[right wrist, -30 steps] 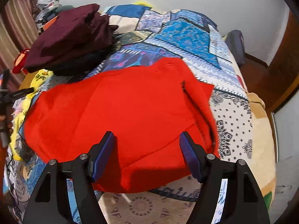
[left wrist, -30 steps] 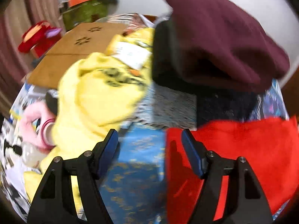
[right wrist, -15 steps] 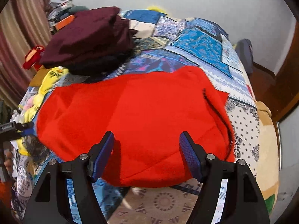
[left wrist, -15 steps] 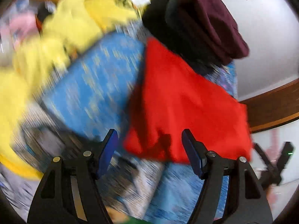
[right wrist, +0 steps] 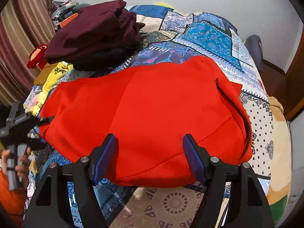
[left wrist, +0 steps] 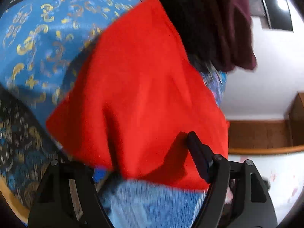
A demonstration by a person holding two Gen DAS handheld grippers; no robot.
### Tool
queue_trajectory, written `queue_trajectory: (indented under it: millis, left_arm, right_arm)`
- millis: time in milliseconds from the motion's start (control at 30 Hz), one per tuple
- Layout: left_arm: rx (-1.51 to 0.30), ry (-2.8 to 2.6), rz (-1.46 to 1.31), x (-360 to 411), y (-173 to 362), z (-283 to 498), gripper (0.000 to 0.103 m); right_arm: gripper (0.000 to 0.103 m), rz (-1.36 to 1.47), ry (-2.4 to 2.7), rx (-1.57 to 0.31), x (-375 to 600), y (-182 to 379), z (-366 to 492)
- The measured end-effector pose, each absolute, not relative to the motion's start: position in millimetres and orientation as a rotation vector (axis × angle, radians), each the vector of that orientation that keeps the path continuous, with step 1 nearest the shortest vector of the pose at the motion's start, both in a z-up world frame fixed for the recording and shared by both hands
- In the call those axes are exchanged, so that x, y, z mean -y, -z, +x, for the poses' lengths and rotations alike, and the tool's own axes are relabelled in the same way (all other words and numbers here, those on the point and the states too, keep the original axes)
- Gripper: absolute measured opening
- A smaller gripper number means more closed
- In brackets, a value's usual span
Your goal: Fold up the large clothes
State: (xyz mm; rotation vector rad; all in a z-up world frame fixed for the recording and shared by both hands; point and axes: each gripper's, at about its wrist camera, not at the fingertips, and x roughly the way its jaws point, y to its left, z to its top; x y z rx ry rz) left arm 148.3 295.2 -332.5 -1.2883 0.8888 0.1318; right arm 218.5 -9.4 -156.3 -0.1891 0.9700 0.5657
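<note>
Both my claws wide and empty, jaws just opened further: left gripper (left wrist: pixel 150 163) at red garment (right wrist: pixel 144 117)'s corner, right gripper (right wrist: pixel 150 152) over its near edge, flat on patchwork bedspread (right wrist: pixel 209 36).

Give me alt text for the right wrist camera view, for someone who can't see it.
A red garment lies spread on a patchwork bedspread, with the open right hand-held gripper poised over its near edge. A pile of maroon clothes sits behind it, and the left hand-held gripper reaches its left edge.
</note>
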Motion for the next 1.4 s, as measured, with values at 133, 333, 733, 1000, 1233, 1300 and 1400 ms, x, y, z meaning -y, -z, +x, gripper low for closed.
queue_trajectory:
  millis: [133,333,733,1000,1233,1300,1400]
  left_arm:
    - [-0.799,-0.213,-1.377,-303,334,158,0.07]
    - [-0.752,-0.367,-1.196,-298,314,169,0.022]
    - [-0.485,-0.379,-0.665,-264,158,158,0.006]
    - [-0.447,-0.212,-0.566,-211,95,179,0.006]
    - [-0.463,-0.066,-0.461,-116,70,240,0.006]
    - [-0.523,-0.014,-0.435,-76,84,267,0.006]
    - [-0.661,0.064,-0.398,-30,119,300,0.006]
  right_arm:
    - [0.075,-0.189,-0.561,-0.975,10,159,220]
    - [0.075,-0.157,-0.593,-1.014,3,147,230]
    - [0.075,-0.308,-0.733,-1.015,-88,164,218]
    - [0.075,-0.361,-0.842,-0.992,-92,162,201]
    - [0.075,-0.125,-0.665,-0.934,22,125,227]
    - [0.075,-0.14,-0.565,-0.922,58,126,228]
    - [0.075,-0.133,-0.479,-0.959,100,138,230]
